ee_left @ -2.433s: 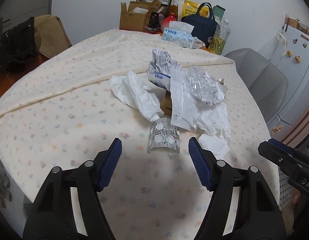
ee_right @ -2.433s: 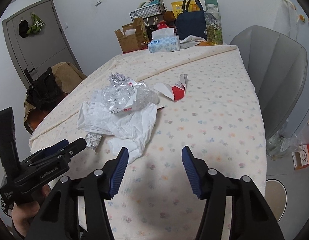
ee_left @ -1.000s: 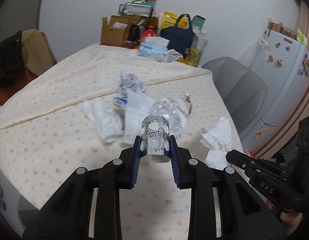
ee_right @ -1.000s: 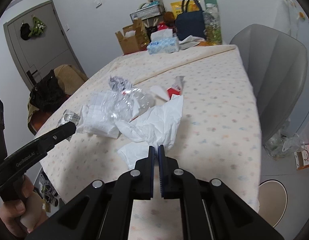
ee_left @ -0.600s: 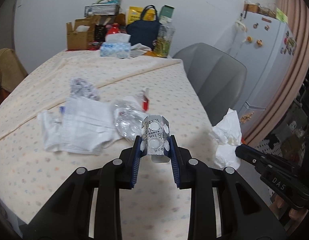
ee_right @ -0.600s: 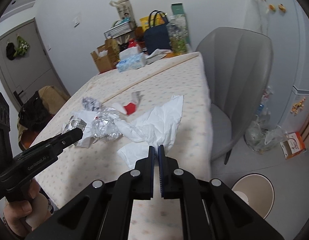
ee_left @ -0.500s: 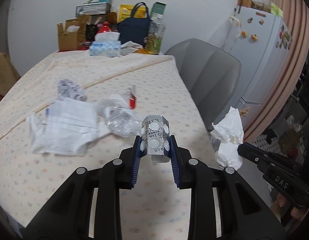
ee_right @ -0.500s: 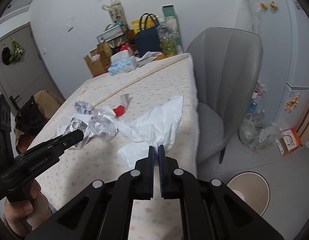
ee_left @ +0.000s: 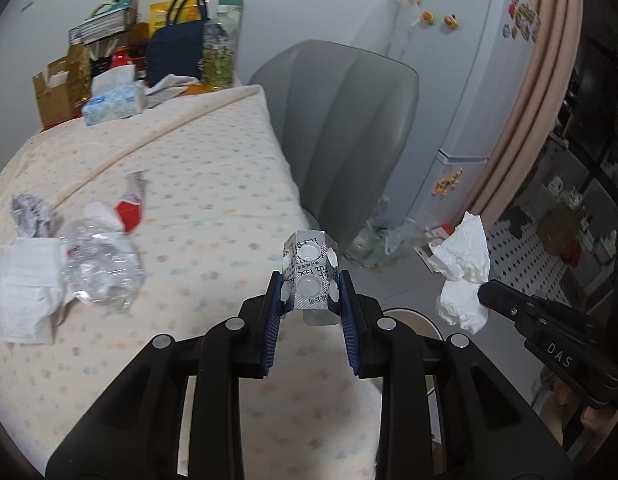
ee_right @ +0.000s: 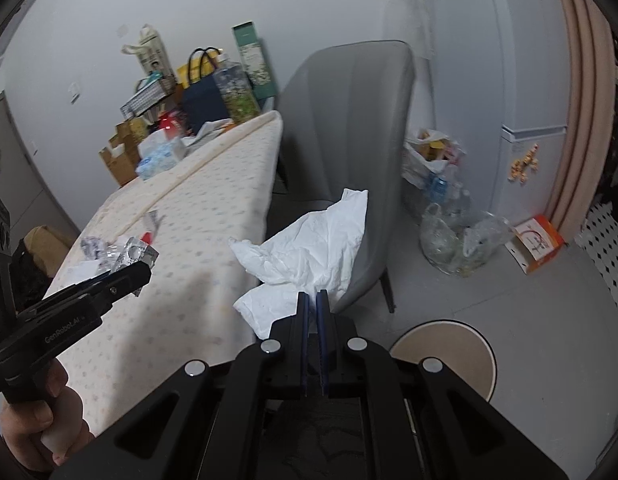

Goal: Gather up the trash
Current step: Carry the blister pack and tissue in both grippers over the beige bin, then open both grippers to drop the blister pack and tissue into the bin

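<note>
The silver blister pack [ee_left: 310, 276] is clamped between the blue pads of the left gripper [ee_left: 311, 300]. It stands upright, its long axis along the fingers, with the round white tablets facing the camera. It hangs over the near corner of the table [ee_left: 213, 184]. The right gripper [ee_right: 313, 300] has its pads pressed together on the lower edge of a crumpled white tissue [ee_right: 309, 252], which stands up from the tips and leans to the upper right.

The left wrist view shows what lies on the table: a crushed clear plastic bottle [ee_left: 99, 266], a white face mask [ee_left: 23, 284] just beside it, a crumpled printed paper [ee_left: 29, 216] and a red and white wrapper [ee_left: 127, 210]. The right wrist view shows these only small and partly hidden behind the left gripper. It shows instead the floor, with a round beige bin [ee_right: 449, 350] under the right gripper, clear plastic bags of bottles [ee_right: 457, 240] and an orange box [ee_right: 535, 244].

The table has a cream cloth with small coloured dots. At its far end stand a tissue box [ee_left: 113, 104], a dark blue bag [ee_left: 177, 56] and a cardboard box [ee_left: 59, 80]. A grey chair [ee_left: 349, 120] stands beside the table, and a white fridge [ee_left: 469, 80] with magnets is behind it.
</note>
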The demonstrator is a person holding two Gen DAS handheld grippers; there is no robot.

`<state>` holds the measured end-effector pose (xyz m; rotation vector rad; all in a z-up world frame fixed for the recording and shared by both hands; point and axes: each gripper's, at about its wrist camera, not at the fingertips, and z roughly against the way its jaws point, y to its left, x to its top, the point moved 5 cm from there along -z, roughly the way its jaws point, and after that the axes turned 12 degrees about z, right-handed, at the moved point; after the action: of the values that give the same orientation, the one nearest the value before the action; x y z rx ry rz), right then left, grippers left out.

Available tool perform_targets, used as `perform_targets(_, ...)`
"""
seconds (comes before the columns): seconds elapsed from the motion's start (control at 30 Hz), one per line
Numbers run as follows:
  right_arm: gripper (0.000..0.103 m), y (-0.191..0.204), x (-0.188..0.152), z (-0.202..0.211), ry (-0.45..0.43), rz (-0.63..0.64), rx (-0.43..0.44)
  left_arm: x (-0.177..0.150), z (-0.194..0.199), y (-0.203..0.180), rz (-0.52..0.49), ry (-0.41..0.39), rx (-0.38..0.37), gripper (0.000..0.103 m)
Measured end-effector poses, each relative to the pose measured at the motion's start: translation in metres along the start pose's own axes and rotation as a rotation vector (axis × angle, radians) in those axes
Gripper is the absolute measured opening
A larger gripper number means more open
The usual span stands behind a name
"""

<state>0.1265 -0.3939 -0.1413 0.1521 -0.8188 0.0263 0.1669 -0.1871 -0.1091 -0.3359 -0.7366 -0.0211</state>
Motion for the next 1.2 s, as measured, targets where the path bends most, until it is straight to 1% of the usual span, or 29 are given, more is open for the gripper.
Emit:
perform_targets(0.27, 0.005, -0.059, -0.028, -0.020, 0.053, -0.087, -0.058, -0.015, -0.055, -0.051, -0.077, 0.093, -0.027, 0.028)
perform_targets(0.4, 0.006, -0.083, -0.046, -0.036, 0.094, -0.131, -0.071, -0.024, -0.081, -0.071, -0.091, 0.141, -0.038, 0.028)
perform_targets(0.67, 0.006, -0.135, -0.082, -0.078, 0.174, -0.232, -0.105, -0.036, -0.120, -0.101, -0.107, 0.215, -0.051, 0.028)
perform_targets(0.7, 0.009, -0.139, -0.086, -0.083, 0.182, -0.244, -0.105, -0.037, -0.124, -0.104, -0.111, 0.221, -0.048, 0.028)
perform_targets(0.77, 0.009, -0.151, -0.095, -0.093, 0.194, -0.267, -0.105, -0.040, -0.130, -0.108, -0.117, 0.233, -0.049, 0.028)
perform_targets(0.8, 0.012, -0.155, -0.100, -0.098, 0.202, -0.281, -0.102, -0.042, -0.133, -0.110, -0.120, 0.239, -0.048, 0.028)
perform_targets(0.83, 0.026, -0.160, -0.105, -0.101, 0.210, -0.297, -0.101, -0.044, -0.136, -0.113, -0.124, 0.247, -0.047, 0.028)
perform_targets(0.87, 0.037, -0.164, -0.108, -0.102, 0.211, -0.309, -0.105, -0.047, -0.138, -0.115, -0.126, 0.255, -0.045, 0.028)
perform_targets(0.9, 0.060, -0.168, -0.111, -0.101, 0.202, -0.319, -0.108, -0.049, -0.141, -0.115, -0.127, 0.260, -0.045, 0.028)
perform_targets(0.93, 0.063, -0.170, -0.114, -0.101, 0.195, -0.321, -0.113, -0.051, -0.143, -0.116, -0.129, 0.265, -0.045, 0.028)
perform_targets(1.07, 0.062, -0.180, -0.122, -0.090, 0.206, -0.317, -0.137, -0.059, -0.152, -0.127, -0.144, 0.289, -0.049, 0.028)
perform_targets(1.2, 0.062, -0.194, -0.126, -0.066, 0.202, -0.319, -0.182, -0.068, -0.160, -0.143, -0.159, 0.315, -0.066, 0.028)
